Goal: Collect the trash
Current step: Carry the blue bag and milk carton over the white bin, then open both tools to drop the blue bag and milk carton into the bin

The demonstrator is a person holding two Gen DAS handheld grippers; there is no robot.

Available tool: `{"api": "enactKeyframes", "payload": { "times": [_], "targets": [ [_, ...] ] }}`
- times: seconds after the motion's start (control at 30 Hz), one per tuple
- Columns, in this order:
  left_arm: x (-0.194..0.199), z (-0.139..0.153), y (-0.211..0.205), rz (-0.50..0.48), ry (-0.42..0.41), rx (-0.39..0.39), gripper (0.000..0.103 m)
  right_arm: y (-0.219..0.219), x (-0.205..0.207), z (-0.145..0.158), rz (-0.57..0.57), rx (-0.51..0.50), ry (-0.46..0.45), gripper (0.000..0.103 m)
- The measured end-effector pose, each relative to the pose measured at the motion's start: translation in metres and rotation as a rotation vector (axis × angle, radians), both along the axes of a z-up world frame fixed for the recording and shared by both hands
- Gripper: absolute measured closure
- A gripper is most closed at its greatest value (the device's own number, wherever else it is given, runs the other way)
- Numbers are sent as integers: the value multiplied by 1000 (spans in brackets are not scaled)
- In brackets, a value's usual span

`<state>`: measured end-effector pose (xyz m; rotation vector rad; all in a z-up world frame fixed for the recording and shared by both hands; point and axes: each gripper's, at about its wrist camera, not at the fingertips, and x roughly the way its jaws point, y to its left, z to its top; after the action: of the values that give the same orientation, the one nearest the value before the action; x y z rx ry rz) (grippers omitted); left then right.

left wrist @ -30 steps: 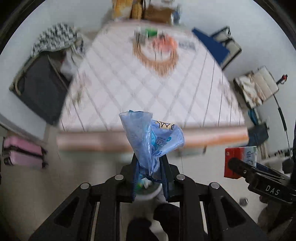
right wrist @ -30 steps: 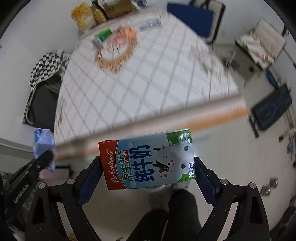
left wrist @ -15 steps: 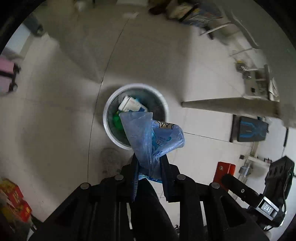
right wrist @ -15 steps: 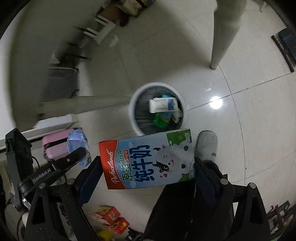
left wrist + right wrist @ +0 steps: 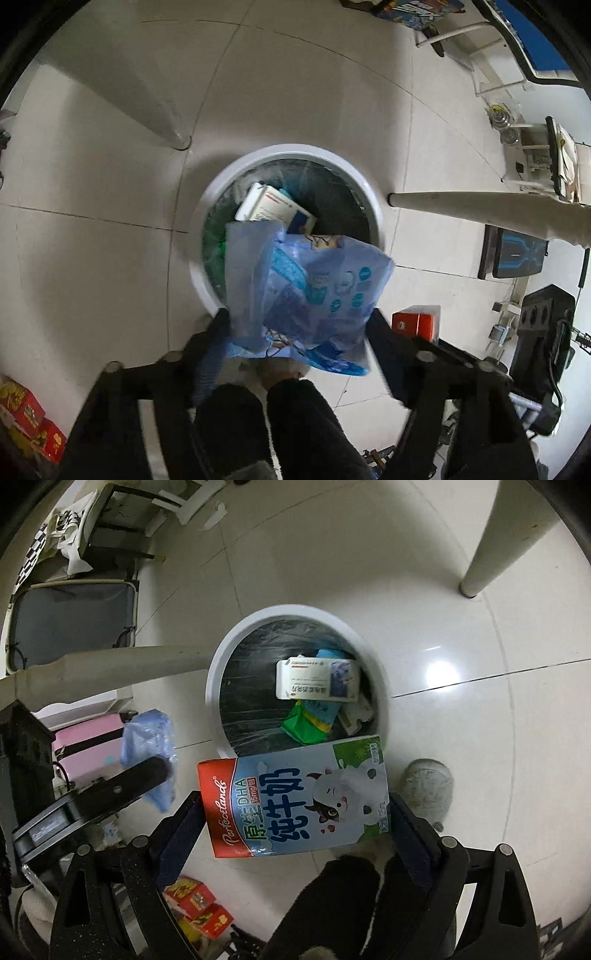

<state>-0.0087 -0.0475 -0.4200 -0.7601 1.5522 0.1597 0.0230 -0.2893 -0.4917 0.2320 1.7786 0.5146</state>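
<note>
Over the bin: both tools point steeply down at it, no longer at the bed seen a second ago.
Left tool [image 5: 299, 328]: jaws opening, now spread wide; half a second back pinched narrow on the bag.
Blue bag [image 5: 306, 288]: unfurled between the left jaws, pads no longer pressing it, loose; hangs over the near edge of the bin mouth.
Right tool [image 5: 295, 812]: gripping the milk carton [image 5: 295, 797] end to end, jaws wide because the carton is wide; grip same as a second ago.
Carton position: held flat above the near rim, partly over the opening, not released.
Trash bin [image 5: 221, 664]: white rim, dark liner, on the tiled floor; already holds a white box [image 5: 317, 679], a green packet [image 5: 310, 720], other scraps.
White box, left view [image 5: 273, 206]: visible just beyond the bag's top edge.
Change: left release under way while right hand holds.
Meaning for task: bag drop looks like the step in hand; carton likely next.
Risk: bag sits close to the near rim, could catch on it or slide outside instead of falling in.
Also risk: carton overlaps the rim, probably needs to go further over the mouth before release.
Nearby: person's dark-clad legs and a slipper [image 5: 428, 786] beside the bin, clear of the opening.
</note>
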Motion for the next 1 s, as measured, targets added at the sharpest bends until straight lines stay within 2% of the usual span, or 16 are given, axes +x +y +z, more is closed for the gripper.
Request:
{"api": "enactKeyframes", "payload": {
  "times": [0.07,0.2,0.3,0.43,0.53,0.7,1.0],
  "targets": [
    [-8,4,6,9,3,17,2,1,1,-6,-2,16,6,2],
    [-19,12,9,6,5,65,2,5,3,-7,8,16,6,0],
    [-24,23,5,-16,-1,148,2,5,2,3,32,-20,-30,0],
    [-33,42,-6,-69,12,311,2,10,-3,24,95,-157,-135,0],
    [-39,53,-17,-106,25,379,2,14,-9,41,128,-247,-203,0],
    [-51,75,-23,-128,28,400,2,15,-17,81,150,-320,-285,0],
    [-63,139,-32,-123,3,419,2,11,-30,160,172,-352,-350,0]
  ]
}}
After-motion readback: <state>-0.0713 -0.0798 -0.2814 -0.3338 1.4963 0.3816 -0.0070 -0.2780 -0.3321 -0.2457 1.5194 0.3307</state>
